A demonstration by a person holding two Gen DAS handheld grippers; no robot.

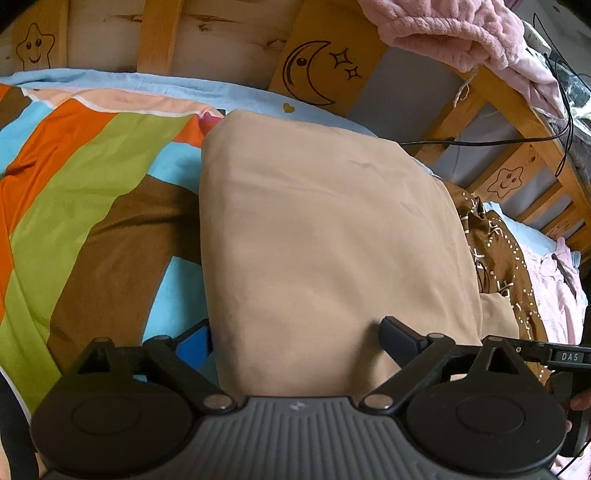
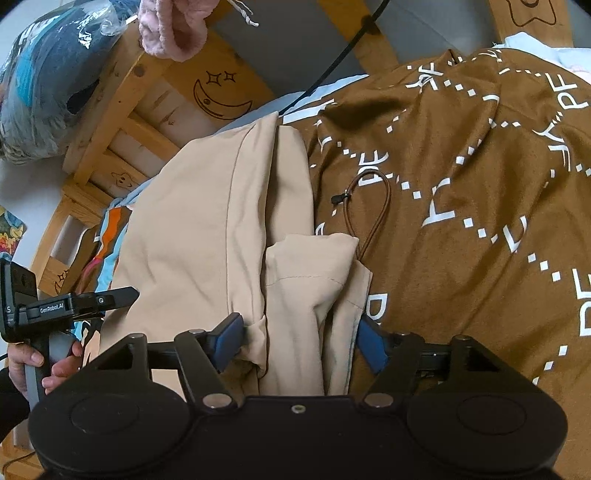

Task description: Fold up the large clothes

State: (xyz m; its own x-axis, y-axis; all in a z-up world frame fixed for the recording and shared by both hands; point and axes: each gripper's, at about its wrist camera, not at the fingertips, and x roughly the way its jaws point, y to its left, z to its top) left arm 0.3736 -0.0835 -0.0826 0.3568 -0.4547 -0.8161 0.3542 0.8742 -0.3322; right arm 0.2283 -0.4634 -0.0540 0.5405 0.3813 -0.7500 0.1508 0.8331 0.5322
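A folded beige garment [image 1: 325, 236] lies on a bed, its long axis running from the two grippers away toward the wooden bed frame [image 1: 314, 70], where its far end sits rounded and smooth. In the left wrist view it forms a broad, flat slab. In the right wrist view its near end breaks into loose upright folds, with a stitched hem showing.

The left gripper [image 1: 295, 341] is spread wide, one finger on each side of the slab's near end, with no pinch visible. The right gripper [image 2: 301, 341] stands partly spread, its blue pads flanking the bunched near folds; whether the pads press the cloth cannot be told.

Under the garment on the left lies a striped sheet [image 1: 85, 177] in orange, green, brown and blue. To the right lies a brown blanket [image 2: 461, 206] with white dotted lines and letters, a brown cord looped on it just beside the garment. The frame's slats carry drawn moons and stars, a pink fleece [image 1: 454, 29] hangs over the top rail, and a black cable [image 1: 517, 140] runs along it. A hand [image 2: 33, 365] holds the left gripper's handle.
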